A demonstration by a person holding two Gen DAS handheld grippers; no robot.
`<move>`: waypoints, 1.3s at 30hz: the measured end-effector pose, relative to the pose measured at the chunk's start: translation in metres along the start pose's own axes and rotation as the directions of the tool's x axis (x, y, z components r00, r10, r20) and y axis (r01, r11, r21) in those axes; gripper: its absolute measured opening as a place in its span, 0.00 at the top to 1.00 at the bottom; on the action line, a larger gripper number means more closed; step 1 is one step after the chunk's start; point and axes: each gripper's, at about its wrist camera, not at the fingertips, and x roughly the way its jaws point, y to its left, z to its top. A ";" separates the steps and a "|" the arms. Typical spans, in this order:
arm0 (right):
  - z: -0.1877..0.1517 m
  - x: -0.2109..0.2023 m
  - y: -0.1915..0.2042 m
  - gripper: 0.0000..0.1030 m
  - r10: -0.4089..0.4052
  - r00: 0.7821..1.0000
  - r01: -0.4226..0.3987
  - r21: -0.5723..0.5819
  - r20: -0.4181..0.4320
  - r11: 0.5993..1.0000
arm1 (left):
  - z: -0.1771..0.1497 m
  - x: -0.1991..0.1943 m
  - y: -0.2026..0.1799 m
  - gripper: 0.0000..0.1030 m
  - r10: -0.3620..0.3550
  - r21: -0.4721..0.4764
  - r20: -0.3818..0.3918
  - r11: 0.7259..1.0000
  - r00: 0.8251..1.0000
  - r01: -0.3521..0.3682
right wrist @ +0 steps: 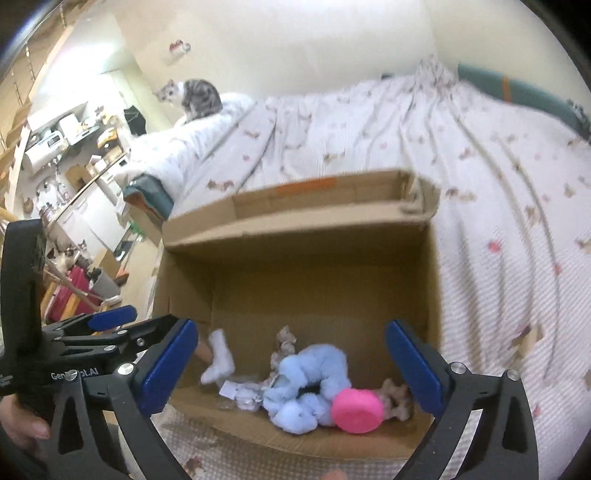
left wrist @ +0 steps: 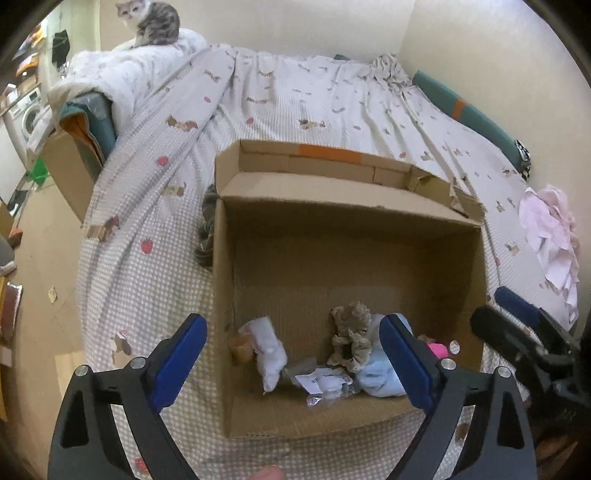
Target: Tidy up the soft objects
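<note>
An open cardboard box (left wrist: 347,206) stands on the bed and also shows in the right wrist view (right wrist: 295,229). In it lie a white sock (left wrist: 267,349) (right wrist: 219,356), a beige scrunchie (left wrist: 349,332), a light blue fluffy piece (right wrist: 310,384) (left wrist: 376,373), a pink round item (right wrist: 356,408) and a small packet with a white label (left wrist: 321,382). My left gripper (left wrist: 293,360) is open and empty over the box's near edge. My right gripper (right wrist: 291,365) is open and empty over the same edge, just to the right of the left one.
A printed bedsheet (left wrist: 288,107) covers the bed. A pink-white garment (left wrist: 550,240) lies at the right edge of the bed. A dark cloth (left wrist: 206,229) sits left of the box. A cat (left wrist: 151,22) sits on a white duvet at the far left corner. A kitchen area (right wrist: 66,155) lies beyond on the left.
</note>
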 end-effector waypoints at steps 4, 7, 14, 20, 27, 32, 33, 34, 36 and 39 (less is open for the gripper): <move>0.007 -0.015 0.005 0.00 -0.021 0.999 0.021 -0.002 0.040 1.000 | 0.000 -0.019 0.000 0.04 0.015 0.015 0.044 1.000 0.999 -0.016; 0.013 -0.025 0.012 0.00 -0.017 0.999 0.017 0.001 0.035 1.000 | 0.001 -0.036 0.002 0.00 -0.028 0.017 0.055 0.999 0.998 0.027; 0.001 -0.054 0.021 0.00 -0.033 0.999 0.033 -0.017 0.036 0.999 | -0.013 -0.079 0.006 0.00 -0.043 -0.003 0.101 0.999 0.994 0.044; -0.028 -0.066 0.023 0.00 -0.072 0.997 0.072 -0.035 0.020 0.997 | -0.051 -0.101 0.006 0.00 -0.015 0.038 0.125 0.999 0.992 0.010; -0.049 -0.079 0.028 0.00 -0.101 0.994 0.103 -0.050 0.048 0.993 | -0.083 -0.113 0.008 0.00 0.141 0.038 0.173 0.988 0.975 -0.149; -0.061 -0.090 0.028 0.00 -0.105 0.993 0.106 -0.033 0.054 0.994 | -0.100 -0.116 0.013 0.00 0.199 0.018 0.208 0.978 0.958 -0.208; -0.064 -0.090 0.027 0.00 -0.107 0.993 0.108 -0.023 0.051 0.994 | -0.102 -0.114 0.015 0.00 0.196 0.012 0.206 0.979 0.959 -0.203; -0.068 -0.089 0.026 0.00 -0.110 0.993 0.111 -0.015 0.050 0.994 | -0.104 -0.111 0.019 0.00 0.190 0.003 0.200 0.981 0.961 -0.195; -0.074 -0.084 0.024 0.00 -0.135 0.990 0.136 -0.014 0.052 0.991 | -0.105 -0.107 0.022 0.00 0.182 -0.010 0.193 0.983 0.964 -0.183; -0.075 -0.077 0.024 0.00 -0.164 0.985 0.165 -0.025 0.050 0.986 | -0.104 -0.097 0.025 0.00 0.173 -0.024 0.180 0.985 0.968 -0.171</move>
